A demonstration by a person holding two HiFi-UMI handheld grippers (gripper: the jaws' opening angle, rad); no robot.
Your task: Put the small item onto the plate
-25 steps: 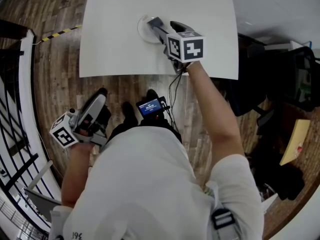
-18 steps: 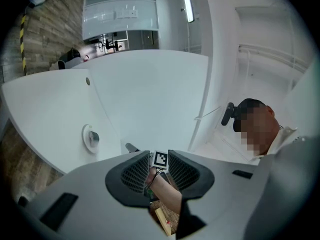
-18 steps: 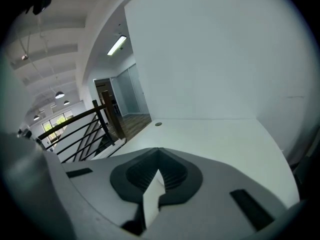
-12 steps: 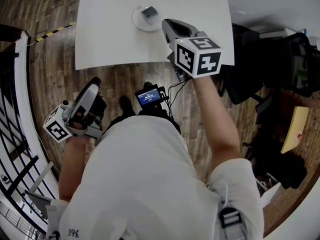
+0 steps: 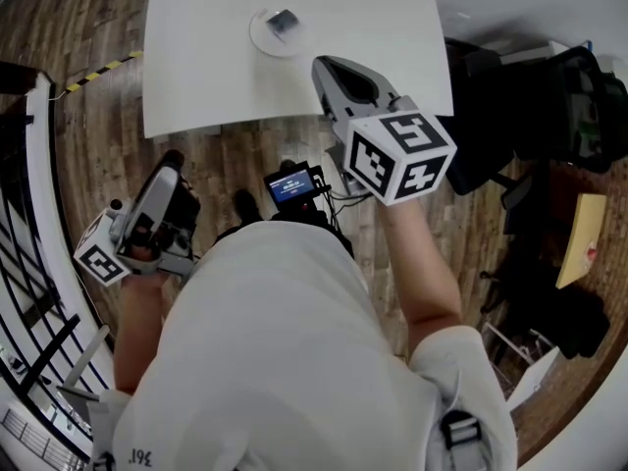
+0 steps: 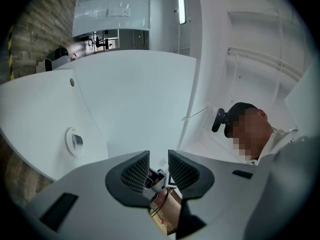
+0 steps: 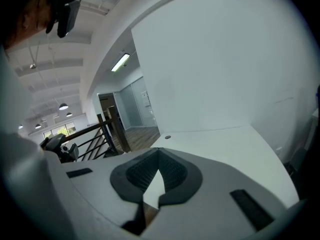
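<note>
A small grey item [image 5: 283,22] lies on a round white plate [image 5: 263,35] near the front of the white table [image 5: 373,18]. My right gripper [image 5: 325,65] hangs over the table's front edge, to the right of the plate and apart from it; it is shut and holds nothing. In the right gripper view the pads [image 7: 171,169] meet at the tip. My left gripper [image 5: 171,161] is low at the left, over the wooden floor and off the table. Its jaws stand a little apart, empty. The left gripper view shows the plate [image 6: 70,145] and the item [image 6: 78,140] far off.
A small device with a blue screen [image 5: 292,186] sits below the table edge in front of the person. A black railing [image 5: 39,175] runs along the left. Dark bags and a chair [image 5: 569,106] crowd the right, with a yellow envelope [image 5: 581,251] beside them.
The right gripper left the item on the plate, shut, and drew back toward the person, past the table's front edge. The left gripper drifted slightly down and left.
</note>
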